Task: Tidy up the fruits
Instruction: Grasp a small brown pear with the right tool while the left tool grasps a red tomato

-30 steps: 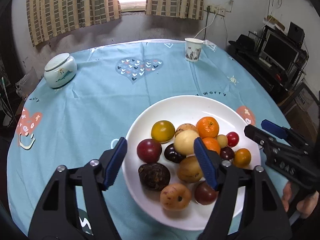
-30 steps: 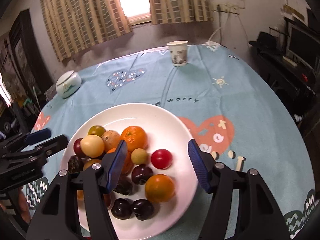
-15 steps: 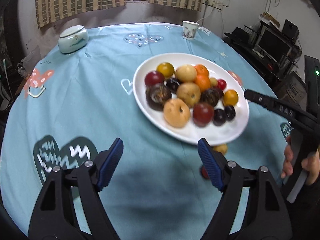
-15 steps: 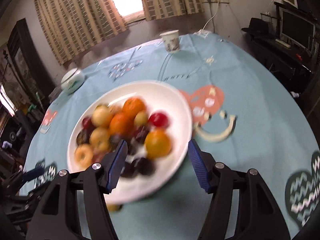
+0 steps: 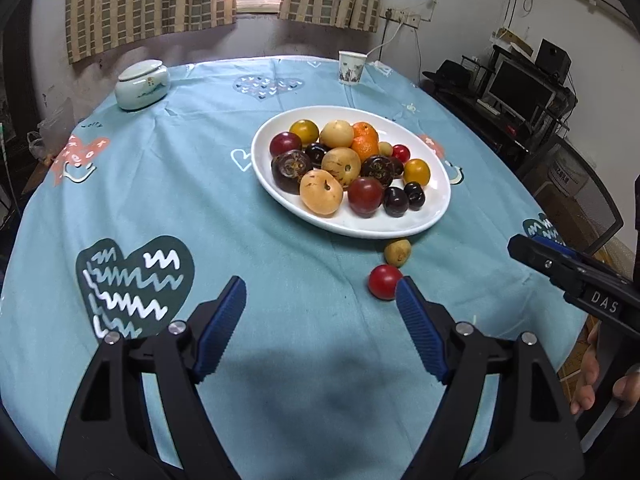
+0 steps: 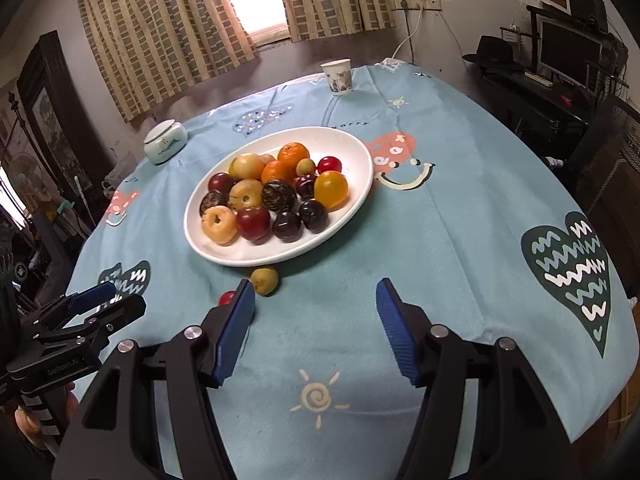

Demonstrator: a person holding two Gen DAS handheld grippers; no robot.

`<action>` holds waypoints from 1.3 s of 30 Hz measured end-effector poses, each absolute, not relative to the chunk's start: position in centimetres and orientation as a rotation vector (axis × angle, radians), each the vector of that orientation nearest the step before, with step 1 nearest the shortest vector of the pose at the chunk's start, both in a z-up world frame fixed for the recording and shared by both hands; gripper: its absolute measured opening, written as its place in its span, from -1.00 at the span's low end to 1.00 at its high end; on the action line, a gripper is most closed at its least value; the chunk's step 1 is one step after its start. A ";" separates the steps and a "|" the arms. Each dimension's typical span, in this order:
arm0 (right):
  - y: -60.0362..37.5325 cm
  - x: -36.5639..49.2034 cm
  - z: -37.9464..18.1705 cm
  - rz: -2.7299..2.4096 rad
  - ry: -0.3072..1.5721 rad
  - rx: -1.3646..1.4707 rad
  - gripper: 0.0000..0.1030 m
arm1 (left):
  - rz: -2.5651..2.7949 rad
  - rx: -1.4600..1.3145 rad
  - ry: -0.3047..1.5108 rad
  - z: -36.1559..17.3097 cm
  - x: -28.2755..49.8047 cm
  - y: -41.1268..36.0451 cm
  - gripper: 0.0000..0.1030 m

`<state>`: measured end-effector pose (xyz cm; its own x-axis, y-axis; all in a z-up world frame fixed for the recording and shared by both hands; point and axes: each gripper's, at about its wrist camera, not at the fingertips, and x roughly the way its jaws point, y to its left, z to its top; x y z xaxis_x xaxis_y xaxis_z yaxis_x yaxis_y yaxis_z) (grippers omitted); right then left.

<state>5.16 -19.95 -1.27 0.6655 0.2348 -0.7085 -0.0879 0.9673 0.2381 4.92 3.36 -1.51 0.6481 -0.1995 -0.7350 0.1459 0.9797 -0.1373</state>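
Observation:
A white oval plate point(image 5: 434, 216) point(image 6: 360, 152) holds several fruits: oranges, yellow, red and dark ones. Two fruits lie on the cloth just in front of it: a small yellow-brown fruit point(image 5: 397, 252) point(image 6: 264, 279) and a small red fruit point(image 5: 384, 281) point(image 6: 227, 298). My left gripper point(image 5: 320, 312) is open and empty, low over the cloth, its right finger beside the red fruit. My right gripper point(image 6: 316, 312) is open and empty, its left finger partly hiding the red fruit.
A round table with a blue patterned cloth point(image 5: 160, 184). A white lidded jar point(image 5: 142, 84) point(image 6: 165, 141) stands at the back left, a paper cup point(image 5: 351, 67) point(image 6: 337, 76) at the back. A desk with a monitor point(image 5: 516, 84) and a mesh chair point(image 5: 576, 200) stand right.
Both grippers have pulled back from over the plate toward the table's near edge. The two loose fruits in front of the plate have come into view.

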 end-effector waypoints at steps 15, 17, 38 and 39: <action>-19.0 5.9 -4.8 0.261 0.914 0.296 0.24 | -0.072 -0.073 0.794 -0.6 1.6 5.8 0.71; -17.5 7.1 -5.3 0.264 0.920 0.264 0.23 | -0.062 -0.078 0.798 -0.8 1.9 6.5 0.71; -17.1 7.7 -5.7 0.224 0.926 0.087 -0.47 | -0.135 0.049 0.920 -5.5 7.1 1.2 0.71; -17.9 7.5 -5.6 0.205 0.926 0.090 -0.47 | -0.139 0.065 0.925 -5.8 7.5 0.6 0.71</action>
<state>7.54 -17.92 -5.62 0.5835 0.2140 -0.7834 -0.1371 0.9768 0.1647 7.46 0.56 -5.81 0.5938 -0.0917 -0.7994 0.1473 0.9891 -0.0040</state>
